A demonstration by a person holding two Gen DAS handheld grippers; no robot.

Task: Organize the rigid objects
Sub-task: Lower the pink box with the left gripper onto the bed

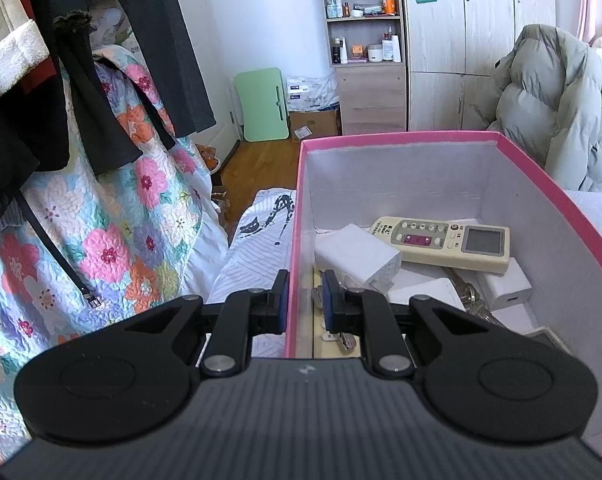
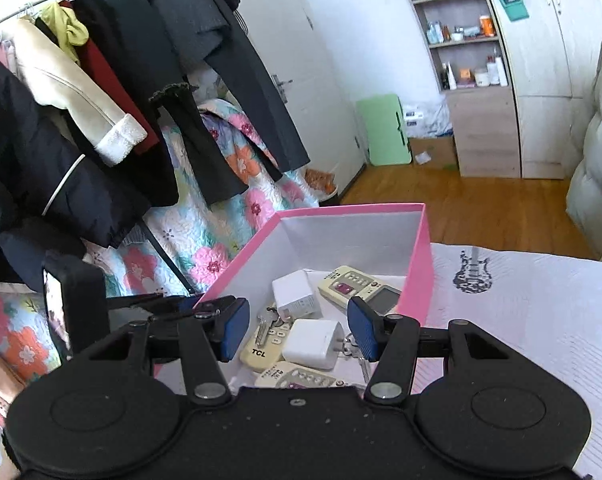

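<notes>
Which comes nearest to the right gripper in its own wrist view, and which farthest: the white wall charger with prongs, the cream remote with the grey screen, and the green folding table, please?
1. White wall charger with prongs: between the right gripper fingers, inside the pink cardboard box.
2. Cream remote with the grey screen: deeper in the box, by its right wall.
3. Green folding table: leaning against the far wall.

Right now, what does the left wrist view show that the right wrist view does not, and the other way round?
Only the left wrist view: the left gripper clamped on the near wall of the pink box, and a grey puffer coat behind it.

Only the right wrist view: the right gripper, empty, jaws apart above the box; a TCL remote; a guitar print on the white cover.

Both: the box, a beige remote with a screen, white chargers, keys, hanging clothes and the shelf unit.
</notes>
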